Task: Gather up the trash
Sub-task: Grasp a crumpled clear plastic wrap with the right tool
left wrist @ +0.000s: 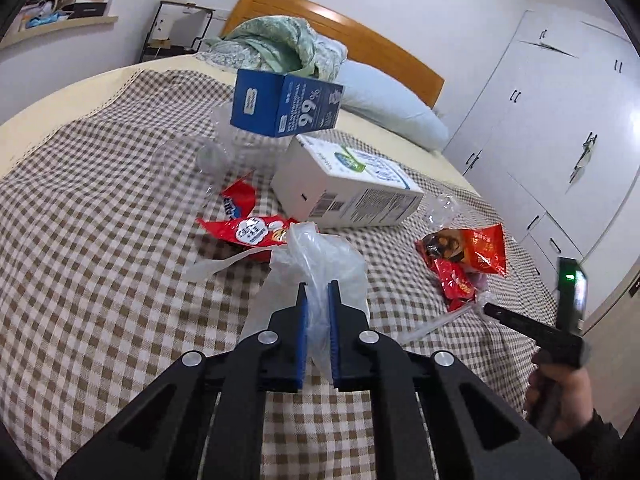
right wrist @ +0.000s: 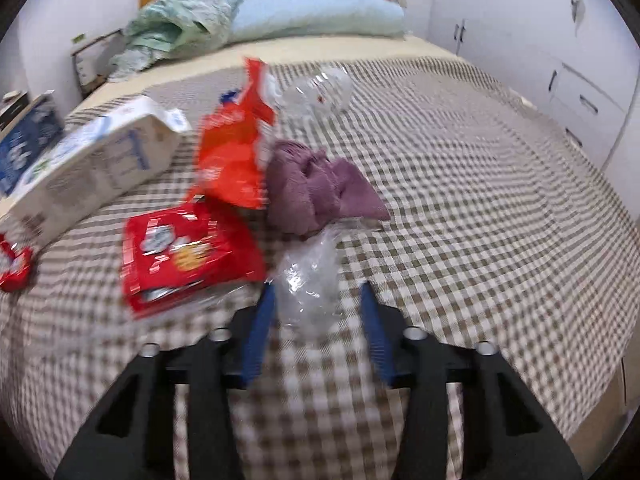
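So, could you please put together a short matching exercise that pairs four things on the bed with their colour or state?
Things:
1. left gripper
2. right gripper
3. upright box
4. crumpled cloth

Colour or state:
A. purple
B. open, around crinkled clear plastic
C. blue, printed with 99%
D. shut on a translucent plastic bag

Pairs: 1-D, 2-B, 3-C, 4-A
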Motion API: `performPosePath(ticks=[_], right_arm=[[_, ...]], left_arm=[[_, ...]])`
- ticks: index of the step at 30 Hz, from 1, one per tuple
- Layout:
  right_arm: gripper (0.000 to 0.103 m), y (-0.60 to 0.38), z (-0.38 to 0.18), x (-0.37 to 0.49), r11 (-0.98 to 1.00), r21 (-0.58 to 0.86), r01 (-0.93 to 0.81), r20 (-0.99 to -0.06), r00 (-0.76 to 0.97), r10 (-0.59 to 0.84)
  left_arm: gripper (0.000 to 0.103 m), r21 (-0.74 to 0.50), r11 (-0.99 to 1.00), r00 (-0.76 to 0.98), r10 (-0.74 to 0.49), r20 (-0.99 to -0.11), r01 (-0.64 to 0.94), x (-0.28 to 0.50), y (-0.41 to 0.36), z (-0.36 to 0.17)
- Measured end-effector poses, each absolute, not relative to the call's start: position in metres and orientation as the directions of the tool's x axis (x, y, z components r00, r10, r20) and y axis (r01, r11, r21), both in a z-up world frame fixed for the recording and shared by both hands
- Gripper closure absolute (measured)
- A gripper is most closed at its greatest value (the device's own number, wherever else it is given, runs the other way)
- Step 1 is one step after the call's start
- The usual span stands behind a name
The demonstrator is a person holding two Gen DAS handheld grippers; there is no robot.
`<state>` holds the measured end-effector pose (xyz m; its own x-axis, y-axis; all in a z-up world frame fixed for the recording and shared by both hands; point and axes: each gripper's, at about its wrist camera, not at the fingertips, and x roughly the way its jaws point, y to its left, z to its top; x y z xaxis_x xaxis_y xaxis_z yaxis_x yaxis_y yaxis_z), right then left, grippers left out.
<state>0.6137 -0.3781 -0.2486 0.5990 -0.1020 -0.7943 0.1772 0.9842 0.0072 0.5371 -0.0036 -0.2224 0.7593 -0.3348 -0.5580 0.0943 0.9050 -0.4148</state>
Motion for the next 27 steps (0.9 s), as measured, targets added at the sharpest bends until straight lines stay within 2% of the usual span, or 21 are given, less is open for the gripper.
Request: performPosePath(ticks=[4,10,14,16,21,27], right_arm=[[0.081,-0.387,-0.251,0.610,0.978,0.103,0.183,-0.797,0.603,-0.029],[0.083,-0.393,-0.224,0.568,0.972,0.118,0.201,-0.769,0.639,-0.038],[0.083,-0.396,-0.198,0.523,0.974,0.135,0.182,-0.742,0.670,-0.023],[0.083,-0.396,-0.183,0.500,0.978,0.131,0.163,-0.727,0.686,-0.017],[0.083,-0.405,-0.152,0.439,0.987,0.107,0.120,-0.693,0.721,-0.012],[0.083,-0.429,-0.153,0.366,0.981,0.148,0.126,-0.669,0.743,0.005]], left_arm=[[0.098,-0.435,0.893,0.752,-0.363,-0.551,0.112,0.541,-0.005,-0.223],[0.098,-0.435,0.891,0.764,-0.371,-0.528,0.131,0.536,-0.011,-0.219],[0.098,-0.346,0.924,0.770,-0.340,-0.540,0.165,0.520,-0.026,-0.211],[0.098,-0.303,0.933,0.797,-0.329,-0.507,0.192,0.500,-0.034,-0.199],[0.098,-0.343,0.893,0.766,-0.433,-0.475,0.292,0.447,-0.066,-0.167],[0.098,-0.412,0.834,0.684,-0.542,-0.488,0.367,0.389,-0.109,-0.155]])
